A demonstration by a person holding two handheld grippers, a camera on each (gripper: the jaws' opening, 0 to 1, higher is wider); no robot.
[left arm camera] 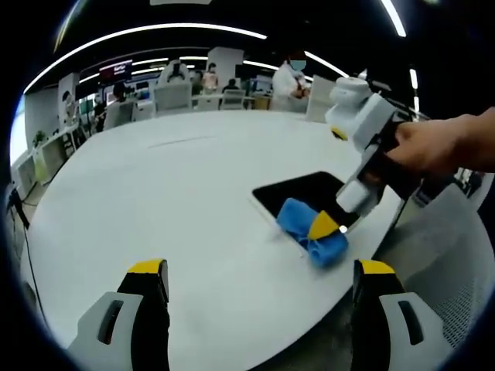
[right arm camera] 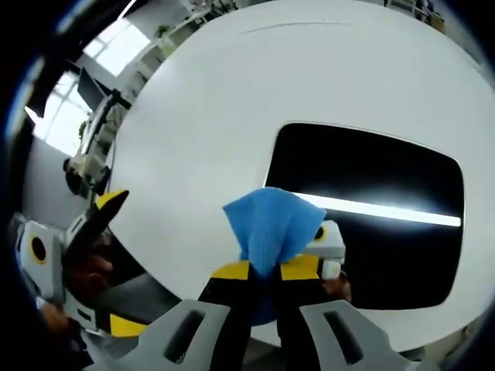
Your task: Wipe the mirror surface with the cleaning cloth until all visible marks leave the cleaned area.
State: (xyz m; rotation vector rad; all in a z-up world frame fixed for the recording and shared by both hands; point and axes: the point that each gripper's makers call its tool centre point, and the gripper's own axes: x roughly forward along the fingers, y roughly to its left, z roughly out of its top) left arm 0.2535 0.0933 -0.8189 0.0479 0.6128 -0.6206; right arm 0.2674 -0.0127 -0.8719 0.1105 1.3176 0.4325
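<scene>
The mirror [right arm camera: 363, 220] lies flat near the rim of a big white surface [left arm camera: 155, 201], a dark glossy rectangle with rounded corners that throws back a bright strip of ceiling light, and from the left gripper view a wide stretch of bare top runs away behind and beside it, smooth and matt. The edge of the surface curves close along the mirror's near side. The right gripper [right arm camera: 267, 270], grey-white with yellow tips, has its fingers closed tight on a blue cloth [right arm camera: 272, 224], soft and bunched into a peak, which hangs over the mirror's left end in the right gripper view; seen from the left gripper view the cloth [left arm camera: 313, 229] rests crumpled on the mirror's [left arm camera: 305, 193] near corner, with a hand [left arm camera: 441, 147] gripping the tool from above. The left gripper [left arm camera: 259, 274] hovers well back over the open white top, its yellow-tipped fingers wide apart and gripping nothing. A mesh-backed chair [left arm camera: 448, 255] stands just off the edge on the right. Far behind are desks, screens and seated people; a dark sign there is too small to read.
</scene>
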